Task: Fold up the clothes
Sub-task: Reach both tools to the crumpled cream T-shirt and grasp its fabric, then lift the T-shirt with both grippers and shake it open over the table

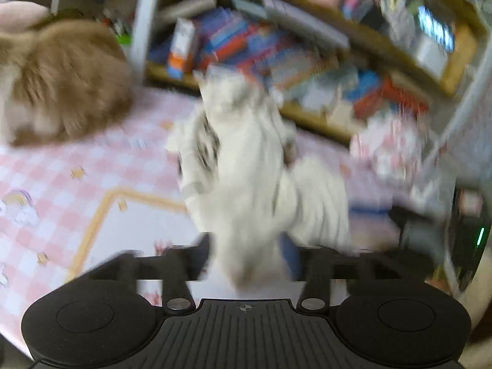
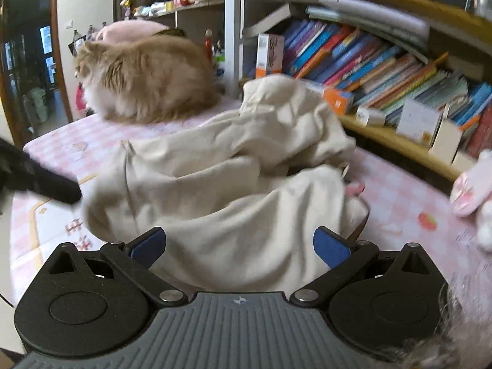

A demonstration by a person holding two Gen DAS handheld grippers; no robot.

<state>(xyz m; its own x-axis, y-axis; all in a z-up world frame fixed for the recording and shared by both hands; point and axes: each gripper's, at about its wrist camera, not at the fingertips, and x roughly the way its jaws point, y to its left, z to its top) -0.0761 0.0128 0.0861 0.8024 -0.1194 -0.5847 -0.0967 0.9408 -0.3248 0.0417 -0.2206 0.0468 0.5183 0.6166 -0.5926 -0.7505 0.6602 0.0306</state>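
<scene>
A pink checked tablecloth [image 2: 396, 190] carries the crumpled cream garment [image 2: 233, 166]; behind it sit a fluffy cat [image 2: 147, 77] and crowded bookshelves [image 2: 384, 61]. The left gripper [image 1: 249, 261] pinches the garment, while the right gripper [image 2: 240, 246] gapes wide around it.

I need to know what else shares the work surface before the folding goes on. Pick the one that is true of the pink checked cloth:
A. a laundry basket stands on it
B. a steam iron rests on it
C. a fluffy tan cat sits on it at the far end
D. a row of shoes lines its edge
C: the fluffy tan cat sits on the pink checked cloth beyond the crumpled cream garment; no basket, iron or shoes show.
</scene>
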